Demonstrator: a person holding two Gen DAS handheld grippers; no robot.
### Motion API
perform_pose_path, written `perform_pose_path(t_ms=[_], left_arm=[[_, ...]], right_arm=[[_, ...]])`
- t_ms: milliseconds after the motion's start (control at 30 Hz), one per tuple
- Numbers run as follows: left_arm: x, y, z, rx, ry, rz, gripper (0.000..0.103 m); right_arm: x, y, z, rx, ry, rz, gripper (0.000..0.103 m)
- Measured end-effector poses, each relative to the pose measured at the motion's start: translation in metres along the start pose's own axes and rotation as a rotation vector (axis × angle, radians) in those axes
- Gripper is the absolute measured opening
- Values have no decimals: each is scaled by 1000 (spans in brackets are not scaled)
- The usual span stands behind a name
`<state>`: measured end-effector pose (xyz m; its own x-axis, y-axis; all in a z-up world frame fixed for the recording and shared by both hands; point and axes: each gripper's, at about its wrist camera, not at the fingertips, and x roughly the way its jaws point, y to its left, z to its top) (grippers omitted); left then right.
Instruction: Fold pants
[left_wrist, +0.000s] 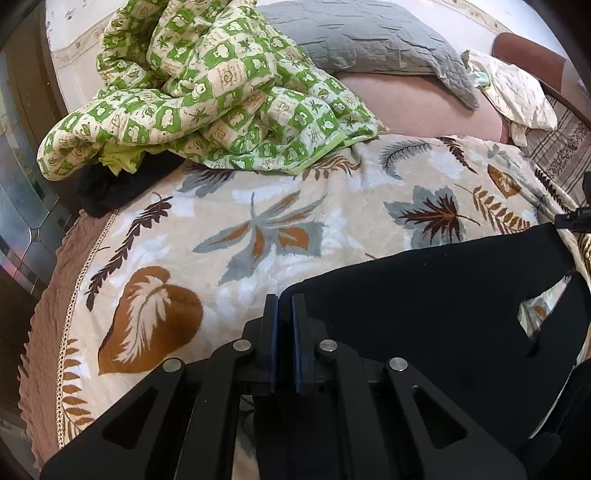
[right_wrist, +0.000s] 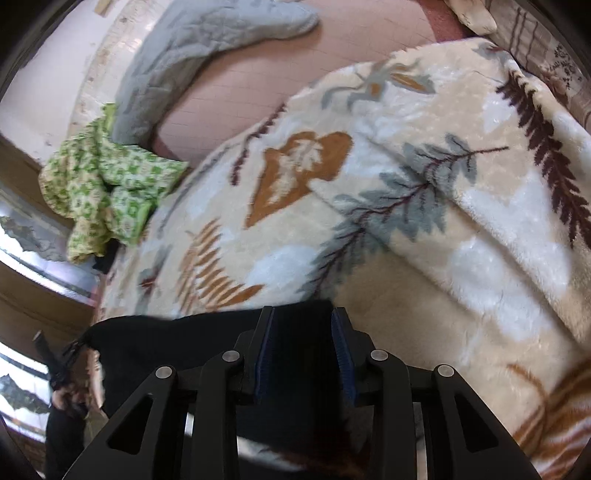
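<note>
1. Nearest the viewer, the left gripper (left_wrist: 284, 301) has its blue-padded fingers drawn almost together on the edge of a pair of black pants (left_wrist: 424, 302); a thin gap shows at the tips, and whether cloth is actually pinched lower down cannot be told.

2. The right gripper (right_wrist: 303, 314) holds its fingers moderately spread with dark cloth bunched between them, the black pants (right_wrist: 207, 343) spilling leftward from it; the view is blurred.

3. The pants lie at the near edge of a bed, spread between the two grippers on a plush leaf-print blanket (left_wrist: 258, 229). They look soft, light and limp, likely to sag and crease wherever unsupported. The pile beneath may drag at them. The best hold appears to be along an outer edge, both corners taken together.

4. The blanket is thick cream fleece patterned with tan, grey and brown leaves; in the right-hand view it rises in a heavy fold.

5. Beyond it sits a crumpled green-and-cream checked quilt (left_wrist: 207, 88).

6. Farther back rests a grey quilted pillow (left_wrist: 362, 37) on a pink sheet (left_wrist: 417, 107).
</note>
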<state>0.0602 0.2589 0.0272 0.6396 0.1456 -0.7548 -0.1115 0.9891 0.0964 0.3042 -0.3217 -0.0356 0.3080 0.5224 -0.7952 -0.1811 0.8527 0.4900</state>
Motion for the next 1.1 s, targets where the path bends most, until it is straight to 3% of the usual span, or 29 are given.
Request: perform_pose_path(t_ms=[267, 333, 367, 400, 667, 867, 1100], left_arm=[[2, -2, 0, 7, 3, 6, 4], [3, -2, 1, 8, 1, 6, 4], [2, -3, 1, 11, -2, 5, 4], [1, -3, 0, 15, -4, 6, 4], [-37, -13, -24, 92, -96, 24, 4], [-75, -17, -70, 148, -193, 41, 4], [-84, -9, -121, 129, -167, 33, 4]], right_arm=[[17, 5, 5, -45, 24, -24, 33], [19, 9, 4, -74, 31, -51, 20], [17, 11, 4, -93, 27, -62, 5], [14, 13, 3, -110, 22, -66, 1], [-52, 35, -27, -277, -78, -1, 1], [-97, 54, -85, -423, -104, 24, 1], [-110, 57, -140, -496, -76, 13, 1]])
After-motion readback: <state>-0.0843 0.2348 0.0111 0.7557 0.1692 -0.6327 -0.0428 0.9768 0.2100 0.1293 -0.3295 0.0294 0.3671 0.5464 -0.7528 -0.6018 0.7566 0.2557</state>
